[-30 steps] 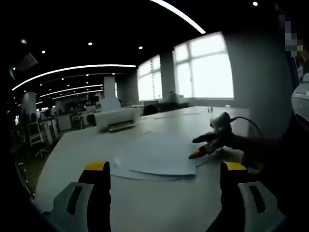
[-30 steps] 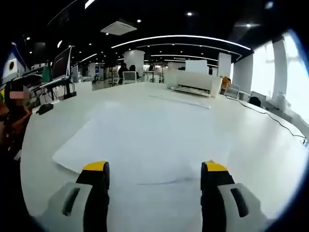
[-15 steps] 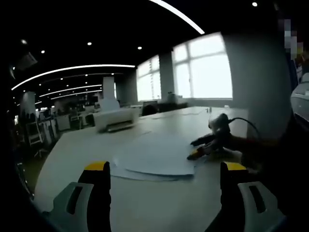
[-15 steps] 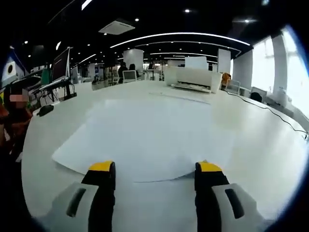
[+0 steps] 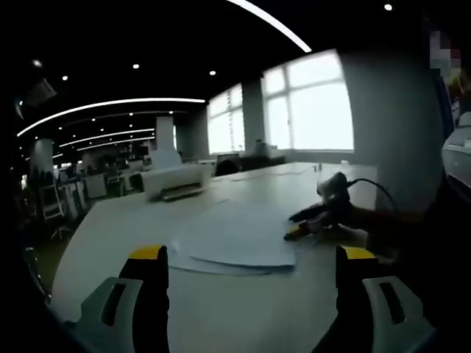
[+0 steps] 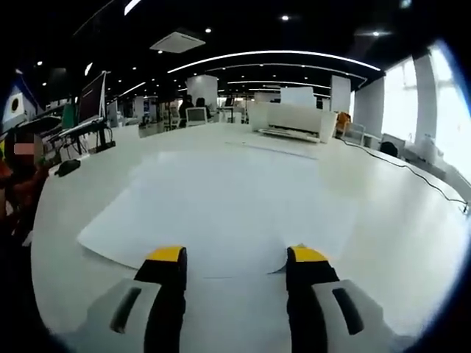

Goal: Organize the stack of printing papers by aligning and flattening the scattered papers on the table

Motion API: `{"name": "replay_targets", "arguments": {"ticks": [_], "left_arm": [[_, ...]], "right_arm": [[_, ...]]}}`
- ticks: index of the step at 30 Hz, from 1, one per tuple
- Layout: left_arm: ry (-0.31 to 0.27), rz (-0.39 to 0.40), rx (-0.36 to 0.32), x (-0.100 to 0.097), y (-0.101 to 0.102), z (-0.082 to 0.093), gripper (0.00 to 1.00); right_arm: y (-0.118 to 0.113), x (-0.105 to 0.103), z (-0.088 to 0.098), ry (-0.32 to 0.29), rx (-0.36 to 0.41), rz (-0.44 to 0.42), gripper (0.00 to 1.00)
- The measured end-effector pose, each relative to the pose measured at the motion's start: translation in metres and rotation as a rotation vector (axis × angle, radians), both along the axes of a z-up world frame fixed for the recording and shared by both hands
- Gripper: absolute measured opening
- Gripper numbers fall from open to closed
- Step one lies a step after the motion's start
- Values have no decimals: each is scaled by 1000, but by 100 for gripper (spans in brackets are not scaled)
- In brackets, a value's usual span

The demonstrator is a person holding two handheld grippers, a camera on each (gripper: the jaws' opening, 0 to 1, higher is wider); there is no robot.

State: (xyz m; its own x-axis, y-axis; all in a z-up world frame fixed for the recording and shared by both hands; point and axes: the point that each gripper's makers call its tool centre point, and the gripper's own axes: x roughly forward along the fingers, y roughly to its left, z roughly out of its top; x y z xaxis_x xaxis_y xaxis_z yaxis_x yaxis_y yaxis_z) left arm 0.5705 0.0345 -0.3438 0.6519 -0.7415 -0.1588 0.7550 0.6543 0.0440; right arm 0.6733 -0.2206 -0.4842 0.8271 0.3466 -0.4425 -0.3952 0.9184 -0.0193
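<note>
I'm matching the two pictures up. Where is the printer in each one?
Left gripper view: the printer sits left of centre, on the table beyond the papers.
Right gripper view: the printer sits right of centre near the top, beyond the papers.
Shared landmark: the papers, lying in front of the printer.

Matt white papers point(image 6: 221, 213), smooth table point(image 6: 397, 243)

White printing papers on the counter

The papers point(image 5: 235, 239) point(image 6: 221, 213) lie flat in a loose, fanned stack, sheets slightly offset so lower edges and corners stick out, well in from the counter's far edge.
</note>
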Motion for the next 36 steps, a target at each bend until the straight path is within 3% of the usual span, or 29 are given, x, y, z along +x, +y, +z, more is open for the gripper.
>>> {"name": "replay_targets", "arguments": {"ticks": [9, 22, 36], "left_arm": [[0, 0, -6, -2, 1, 3, 97], [0, 5, -8, 0, 5, 3, 97], [-16, -12, -11, -2, 1, 7, 97]], "right_arm": [[-11, 3, 2, -26, -18, -26, 28], [-14, 6, 2, -22, -20, -30, 12], [-15, 8, 2, -31, -25, -25, 2]]}}
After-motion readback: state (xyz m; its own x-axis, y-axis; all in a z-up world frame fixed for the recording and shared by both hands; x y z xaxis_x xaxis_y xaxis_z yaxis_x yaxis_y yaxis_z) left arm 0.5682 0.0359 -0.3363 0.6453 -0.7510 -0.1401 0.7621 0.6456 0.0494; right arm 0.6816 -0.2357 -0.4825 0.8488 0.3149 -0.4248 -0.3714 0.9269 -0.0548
